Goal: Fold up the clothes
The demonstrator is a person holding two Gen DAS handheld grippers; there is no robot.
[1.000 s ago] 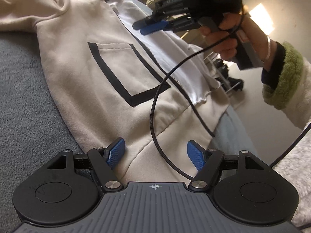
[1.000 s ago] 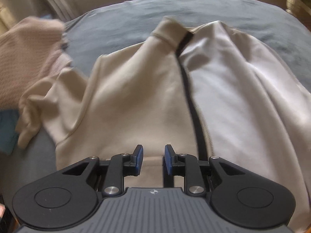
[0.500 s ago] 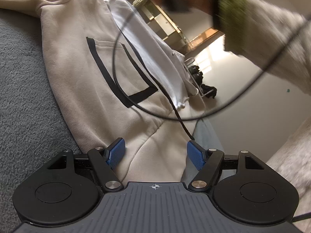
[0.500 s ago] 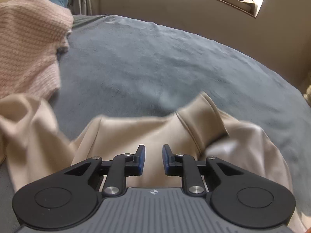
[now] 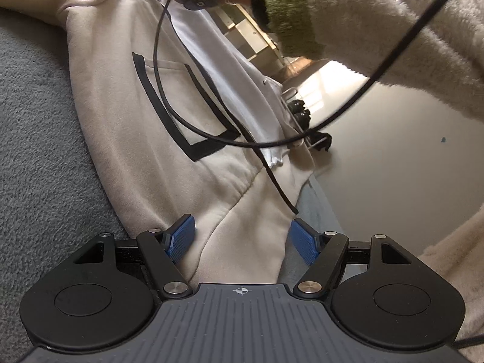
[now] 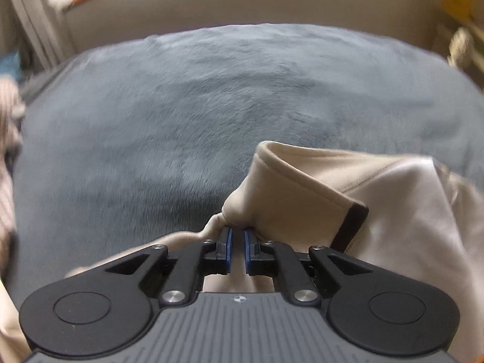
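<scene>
cream zip-up cloth jacket (image 5: 127, 139): soft matt fleece; grey-blue bed blanket (image 6: 211, 96): plush, napped; fluffy cream sleeve (image 5: 393, 30): shaggy pile

Left wrist view: jacket (image 5: 127, 139) lies on blanket (image 5: 36, 157), running upper left to bottom centre; its hem sits between the left gripper (image 5: 242, 239) fingers, not pinched. Cable (image 5: 169, 103) loops over the jacket, centre frame. Sleeve (image 5: 378, 21) upper right, floor (image 5: 408, 163) right. Right wrist view: right gripper (image 6: 237, 242) bottom centre, jaws closing with jacket fabric beside the collar (image 6: 302, 190) between them; blanket fills the frame above.
</scene>
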